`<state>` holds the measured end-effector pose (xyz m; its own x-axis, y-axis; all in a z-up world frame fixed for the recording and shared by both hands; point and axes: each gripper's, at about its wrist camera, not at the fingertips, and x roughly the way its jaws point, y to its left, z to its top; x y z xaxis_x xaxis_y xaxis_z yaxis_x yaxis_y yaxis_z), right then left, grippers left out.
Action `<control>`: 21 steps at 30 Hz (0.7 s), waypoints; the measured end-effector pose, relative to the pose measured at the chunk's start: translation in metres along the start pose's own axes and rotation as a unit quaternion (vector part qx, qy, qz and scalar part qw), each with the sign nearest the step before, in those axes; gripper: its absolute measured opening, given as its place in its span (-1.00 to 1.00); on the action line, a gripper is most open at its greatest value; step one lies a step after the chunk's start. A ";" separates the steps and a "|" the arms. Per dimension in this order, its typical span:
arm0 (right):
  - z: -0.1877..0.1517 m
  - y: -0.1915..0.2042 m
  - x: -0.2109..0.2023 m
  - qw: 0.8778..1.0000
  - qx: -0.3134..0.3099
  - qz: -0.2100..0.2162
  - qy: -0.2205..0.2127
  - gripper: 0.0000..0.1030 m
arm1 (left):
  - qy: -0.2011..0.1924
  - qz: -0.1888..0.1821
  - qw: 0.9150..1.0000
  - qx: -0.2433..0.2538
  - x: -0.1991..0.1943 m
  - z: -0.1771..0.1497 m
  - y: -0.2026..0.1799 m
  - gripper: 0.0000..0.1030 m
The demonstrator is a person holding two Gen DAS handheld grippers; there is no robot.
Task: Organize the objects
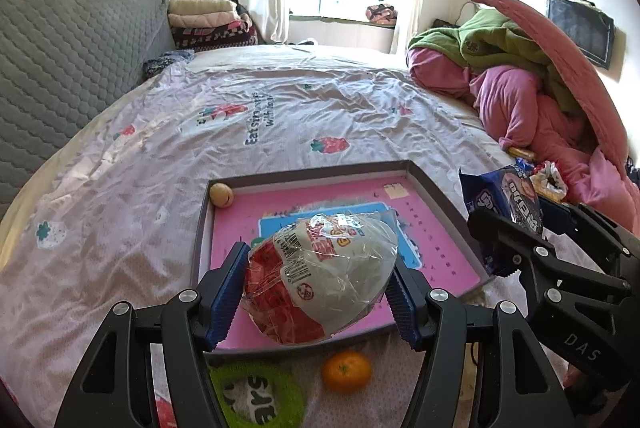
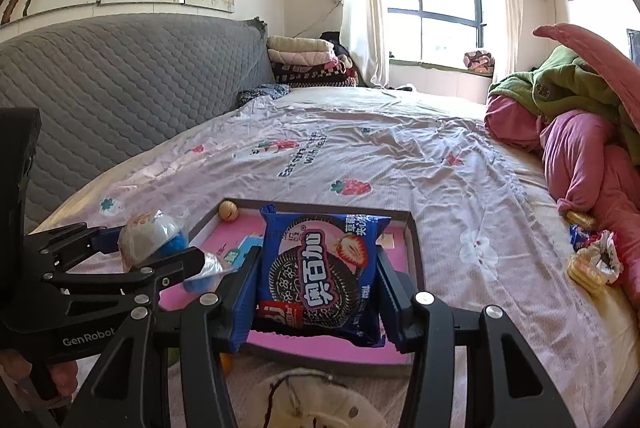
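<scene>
My left claw [image 1: 318, 288] points forward and tilts downward, its blue-padded fingers [image 1: 226, 292] set fairly wide and pressed on both sides of what they carry. My right claw [image 2: 316, 292] sits just beside it at a similar downward tilt, its pads [image 2: 244, 300] a little closer together and likewise clamped on their load. Each claw shows in the other's camera (the right one at the left view's right edge, the left one at the right view's left edge), side by side, not touching.
</scene>
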<state>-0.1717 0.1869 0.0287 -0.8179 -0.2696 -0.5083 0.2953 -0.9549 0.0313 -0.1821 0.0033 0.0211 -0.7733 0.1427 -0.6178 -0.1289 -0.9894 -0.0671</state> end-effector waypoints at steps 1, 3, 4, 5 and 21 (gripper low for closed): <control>0.002 -0.001 0.001 1.000 0.000 -0.001 -0.001 0.01 | -0.001 -0.001 1.000 -0.001 0.000 0.001 0.000 0.29; 0.005 -0.003 0.003 1.000 0.002 -0.002 -0.004 0.01 | -0.003 -0.001 1.000 -0.002 0.002 0.004 0.001 0.29; 0.007 -0.003 0.003 1.000 0.002 -0.002 -0.005 0.01 | -0.002 -0.002 1.000 -0.003 0.003 0.005 0.001 0.29; 0.009 -0.004 0.004 1.000 0.002 -0.002 -0.005 0.01 | -0.002 -0.003 1.000 -0.002 0.004 0.006 0.001 0.29; 0.028 -0.010 0.022 1.000 -0.003 -0.008 -0.009 0.01 | 0.000 -0.007 1.000 0.003 0.021 0.019 -0.004 0.29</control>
<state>-0.2065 0.1874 0.0412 -0.8316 -0.2566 -0.4925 0.2850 -0.9583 0.0181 -0.2094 0.0105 0.0231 -0.7716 0.1558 -0.6167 -0.1434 -0.9872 -0.0700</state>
